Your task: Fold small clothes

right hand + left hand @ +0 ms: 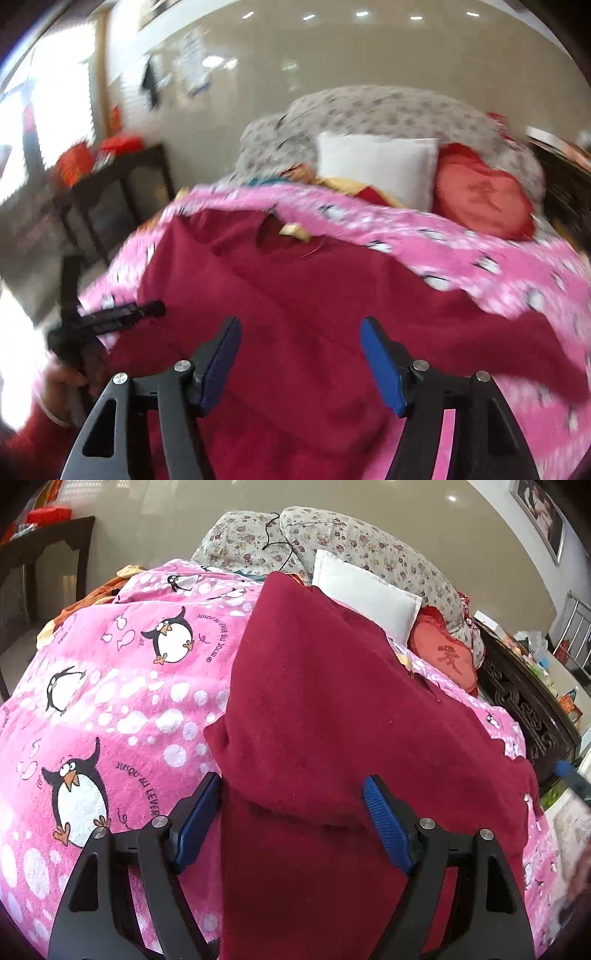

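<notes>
A dark red fleece garment (332, 709) lies spread on a pink penguin-print blanket (110, 686). In the left wrist view my left gripper (291, 790) is open, its blue pads on either side of a raised fold of the garment, which passes between the jaws. In the blurred right wrist view the same garment (295, 288) lies flat with its neck opening at the far side. My right gripper (299, 332) is open just above the garment and holds nothing. The left gripper (110, 317) shows at the left in that view, held in a hand.
A white pillow (365, 590), a floral quilt (332, 539) and a red heart cushion (447, 653) lie at the far end. A dark wooden table (44, 554) stands at the left. A carved dark cabinet (524, 709) with clutter is on the right.
</notes>
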The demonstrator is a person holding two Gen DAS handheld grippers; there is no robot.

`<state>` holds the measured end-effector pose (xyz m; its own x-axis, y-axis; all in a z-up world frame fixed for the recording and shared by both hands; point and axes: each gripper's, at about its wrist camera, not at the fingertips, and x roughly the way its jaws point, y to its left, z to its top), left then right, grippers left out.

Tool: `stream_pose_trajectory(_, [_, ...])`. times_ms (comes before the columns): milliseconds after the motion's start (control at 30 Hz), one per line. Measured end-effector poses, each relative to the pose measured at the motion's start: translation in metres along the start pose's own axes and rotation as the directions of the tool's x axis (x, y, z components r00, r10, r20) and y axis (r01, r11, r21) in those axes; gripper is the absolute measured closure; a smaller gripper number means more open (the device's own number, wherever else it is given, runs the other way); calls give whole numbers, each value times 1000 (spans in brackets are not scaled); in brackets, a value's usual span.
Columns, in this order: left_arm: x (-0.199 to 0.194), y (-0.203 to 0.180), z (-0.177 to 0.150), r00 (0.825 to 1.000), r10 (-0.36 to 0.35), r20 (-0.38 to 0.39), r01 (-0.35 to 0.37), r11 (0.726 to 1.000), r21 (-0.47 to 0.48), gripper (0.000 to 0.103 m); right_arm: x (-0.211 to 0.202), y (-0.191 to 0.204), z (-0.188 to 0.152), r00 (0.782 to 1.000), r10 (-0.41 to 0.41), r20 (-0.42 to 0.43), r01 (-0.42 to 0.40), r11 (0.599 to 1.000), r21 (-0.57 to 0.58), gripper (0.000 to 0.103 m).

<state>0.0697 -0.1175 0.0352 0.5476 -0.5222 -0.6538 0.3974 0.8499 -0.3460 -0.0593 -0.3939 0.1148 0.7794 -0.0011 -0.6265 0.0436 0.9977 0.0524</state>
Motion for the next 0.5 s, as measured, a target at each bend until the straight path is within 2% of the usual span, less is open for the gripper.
stream_pose_trajectory(67, [-1, 2, 0, 1000, -12, 1, 12, 1000, -7, 24, 38, 10, 2, 997, 32, -70, -39, 995, -95, 38])
stream_pose_trajectory(200, [0, 4, 1, 1000, -28, 1, 28, 999, -16, 24, 88, 15, -1, 989, 38, -142, -64, 980, -186, 41])
stream_pose_trajectory(267, [0, 5, 2, 999, -33, 1, 33, 999, -20, 24, 101, 18, -6, 985, 63, -160, -98, 970, -224, 66])
stream_pose_trajectory(300, [0, 5, 2, 999, -35, 2, 35, 999, -21, 24, 105, 21, -8, 984, 56, -169, -96, 966, -241, 71])
stream_pose_trajectory(333, [0, 6, 2, 999, -36, 2, 36, 999, -22, 24, 108, 25, -11, 986, 29, -165, -74, 959, -273, 80])
stream_pose_trajectory(367, [-1, 6, 2, 999, -38, 3, 38, 999, -24, 24, 106, 29, -12, 989, 13, -150, -60, 949, -310, 95])
stream_pose_trajectory(433, [-3, 8, 3, 999, -44, 12, 44, 998, -34, 24, 99, 34, -5, 991, 11, -133, -54, 945, -323, 96])
stream_pose_trajectory(500, [-7, 10, 4, 998, -44, 34, 45, 998, -48, 24, 88, 34, 8, 997, -11, -75, -15, 943, -334, 96])
